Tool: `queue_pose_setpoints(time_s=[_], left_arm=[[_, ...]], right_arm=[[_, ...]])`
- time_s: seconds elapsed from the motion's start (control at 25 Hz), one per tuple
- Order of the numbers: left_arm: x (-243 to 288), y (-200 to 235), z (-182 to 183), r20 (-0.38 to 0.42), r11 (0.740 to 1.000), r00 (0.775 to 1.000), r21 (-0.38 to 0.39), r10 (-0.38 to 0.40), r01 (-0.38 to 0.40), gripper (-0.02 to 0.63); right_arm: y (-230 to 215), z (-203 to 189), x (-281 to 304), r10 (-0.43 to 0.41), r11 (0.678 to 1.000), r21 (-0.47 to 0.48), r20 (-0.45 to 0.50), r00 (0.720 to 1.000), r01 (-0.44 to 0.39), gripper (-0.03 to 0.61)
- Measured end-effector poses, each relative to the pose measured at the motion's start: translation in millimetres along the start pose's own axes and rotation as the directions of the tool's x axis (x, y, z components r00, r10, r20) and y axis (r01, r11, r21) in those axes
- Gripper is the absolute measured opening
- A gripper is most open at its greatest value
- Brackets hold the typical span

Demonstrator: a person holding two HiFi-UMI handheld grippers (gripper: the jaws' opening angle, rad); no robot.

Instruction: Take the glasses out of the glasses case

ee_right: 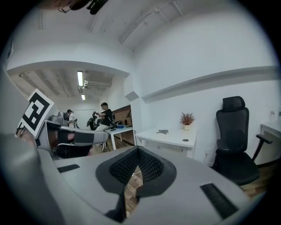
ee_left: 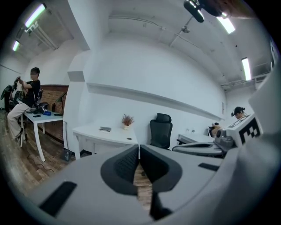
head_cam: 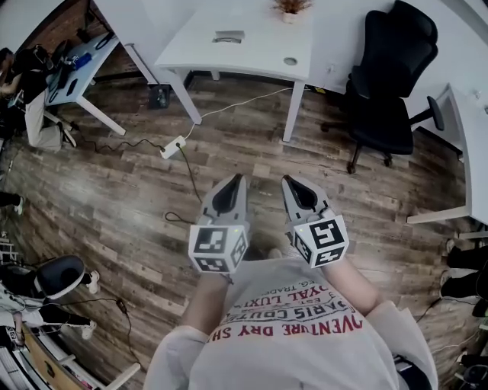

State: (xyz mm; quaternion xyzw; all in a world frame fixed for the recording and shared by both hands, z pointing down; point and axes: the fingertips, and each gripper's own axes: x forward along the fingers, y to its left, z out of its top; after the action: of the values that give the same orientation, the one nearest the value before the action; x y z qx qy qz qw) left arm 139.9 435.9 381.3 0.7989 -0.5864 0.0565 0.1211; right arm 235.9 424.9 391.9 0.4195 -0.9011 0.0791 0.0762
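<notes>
No glasses or case is plainly in view; a small grey flat object (head_cam: 229, 36) lies on the white table (head_cam: 252, 53) far ahead, and I cannot tell what it is. The same grey object (ee_left: 104, 128) also shows small in both gripper views (ee_right: 162, 131). My left gripper (head_cam: 238, 177) and right gripper (head_cam: 286, 180) hang side by side in front of my chest, over the wooden floor. Seen along its own jaws, the left gripper (ee_left: 139, 147) is shut with nothing between them. The right gripper (ee_right: 138, 149) is likewise shut and empty.
A black office chair (head_cam: 393, 84) stands right of the table. A potted plant (head_cam: 291, 7) sits on the table's far edge. A power strip (head_cam: 172, 147) and cables lie on the floor. Another desk (head_cam: 76, 72) with people is at far left.
</notes>
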Motion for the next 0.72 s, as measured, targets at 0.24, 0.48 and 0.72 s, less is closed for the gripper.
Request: queue_pose_setpoints(time_s=[0.24,0.48,0.72], left_arm=[[17,18,-7,-0.034,1.000,0.999,-0.022,-0.015,0.014,0.012],[50,66,-2,-0.055,0.999,0.998,-0.043,-0.019,0.017,0.012],[97,131,20,-0.054,0.998,0.998,-0.053,-0.037,0.034,0.012]], right_arm=[[1,-3,25,-0.002,1.000,0.019,-0.029,1.000,0.002,0.012],[-4,-2,77,-0.011,0.999,0.030,-0.064,0.998,0.012,0.012],[-15,10,153,-0.041,0.998,0.046,-0.093,0.995,0.046,0.012]])
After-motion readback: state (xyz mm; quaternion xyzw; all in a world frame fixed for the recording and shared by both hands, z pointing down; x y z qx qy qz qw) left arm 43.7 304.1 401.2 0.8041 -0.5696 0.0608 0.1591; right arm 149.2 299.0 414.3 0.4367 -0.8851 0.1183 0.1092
